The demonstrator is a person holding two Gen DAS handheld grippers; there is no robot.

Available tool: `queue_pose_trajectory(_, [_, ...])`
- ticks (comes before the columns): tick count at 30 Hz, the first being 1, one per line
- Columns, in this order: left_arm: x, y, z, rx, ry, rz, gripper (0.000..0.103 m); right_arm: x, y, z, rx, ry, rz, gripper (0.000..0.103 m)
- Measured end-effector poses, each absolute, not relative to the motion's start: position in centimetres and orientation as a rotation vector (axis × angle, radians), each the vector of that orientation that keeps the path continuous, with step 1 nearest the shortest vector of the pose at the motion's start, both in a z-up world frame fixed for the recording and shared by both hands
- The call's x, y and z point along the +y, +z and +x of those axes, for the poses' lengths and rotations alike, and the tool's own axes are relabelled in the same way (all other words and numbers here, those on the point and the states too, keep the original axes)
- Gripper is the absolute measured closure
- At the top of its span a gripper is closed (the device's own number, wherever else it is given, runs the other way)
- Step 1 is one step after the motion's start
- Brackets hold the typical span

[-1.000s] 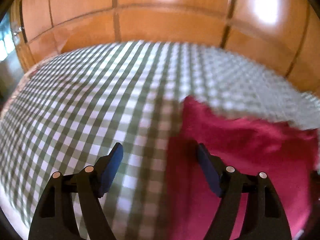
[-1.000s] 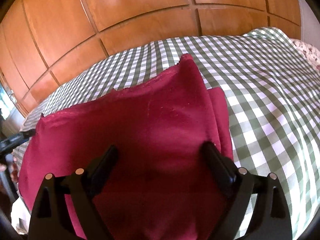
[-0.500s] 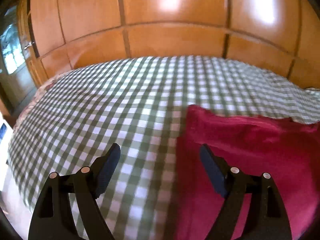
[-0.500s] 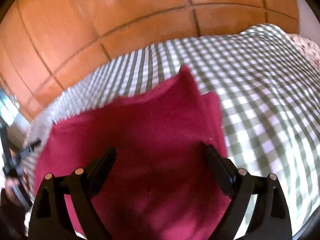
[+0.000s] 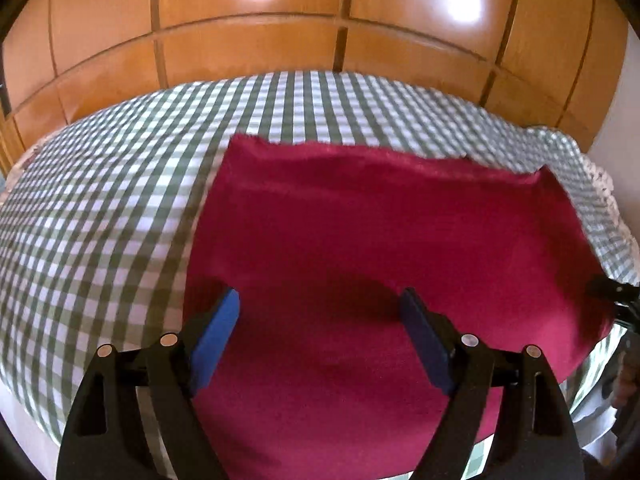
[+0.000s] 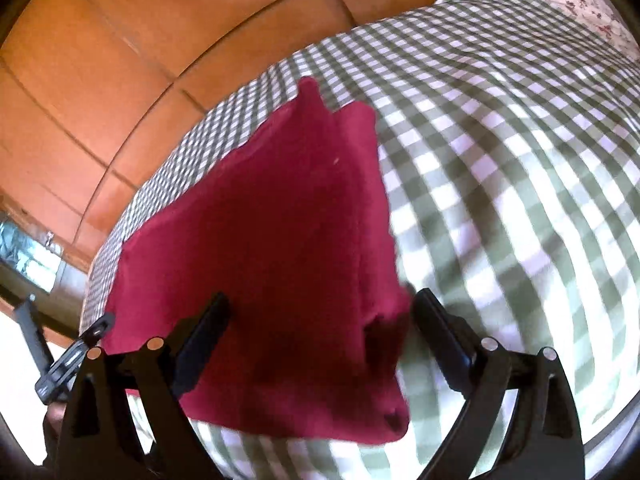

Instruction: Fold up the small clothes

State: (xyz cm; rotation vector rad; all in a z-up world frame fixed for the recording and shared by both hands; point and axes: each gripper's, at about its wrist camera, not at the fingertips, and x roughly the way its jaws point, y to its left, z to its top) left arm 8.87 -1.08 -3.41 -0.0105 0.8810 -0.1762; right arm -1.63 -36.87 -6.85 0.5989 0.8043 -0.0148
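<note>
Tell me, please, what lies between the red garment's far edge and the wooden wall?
Only bare checked bedspread separates the red garment from the wooden wall, seen in the left wrist view.

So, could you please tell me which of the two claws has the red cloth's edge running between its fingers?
The right claw: the red cloth's right edge passes between its fingers. The left claw faces unbroken cloth.

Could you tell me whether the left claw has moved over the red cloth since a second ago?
Yes. The left claw has swung rightward: against the checked bedspread, both fingers now sit over the red cloth.
</note>
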Motion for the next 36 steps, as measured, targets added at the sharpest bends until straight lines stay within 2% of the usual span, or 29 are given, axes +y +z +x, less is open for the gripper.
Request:
queue_pose_trajectory(2, [-1.3,-3.7,8.8,0.874,-0.171,-0.002,0.020,-36.7,-6.8,-1.7,0.809,0.015,0.619,0.017])
queue_pose_trajectory(4, [-1.3,-4.0,8.9,0.879,-0.168,-0.002,0.020,-36.5,-6.9,-1.7,0.820,0.014,0.624,0.032])
queue_pose_trajectory(6, [-1.2,-4.1,8.9,0.878,-0.166,-0.012,0.020,-36.6,-7.2,-1.9,0.821,0.013,0.641,0.040])
queue_pose_trajectory(11, [-1.0,-4.1,8.7,0.875,-0.165,-0.020,0.018,-36.5,-7.1,-1.6,0.827,0.004,0.637,0.050])
queue_pose_trajectory(12, [-1.0,-4.2,8.7,0.876,-0.165,-0.024,0.017,-36.5,-7.1,-1.6,0.828,0.010,0.640,0.056])
queue_pose_trajectory(16, [-0.9,-4.2,8.9,0.878,-0.168,-0.028,0.014,-36.2,-7.0,-1.0,0.840,0.022,0.638,0.065])
queue_pose_trajectory(22, [-0.9,-4.3,9.2,0.893,-0.172,-0.017,0.004,-35.2,-5.2,-0.4,0.826,0.081,0.669,0.073])
queue_pose_trajectory(26, [0.1,-3.7,9.2,0.904,-0.216,-0.058,0.004,-33.3,-2.4,0.1,0.781,0.160,0.651,0.075])
queue_pose_trajectory(30, [4.1,-1.9,8.8,0.846,-0.243,-0.236,0.004,-29.9,0.1,1.1,0.743,0.251,0.594,0.077])
queue_pose_trajectory(36, [8.5,-0.7,9.0,0.870,-0.401,-0.436,0.004,-22.8,0.9,3.6,0.760,0.414,0.504,0.077])
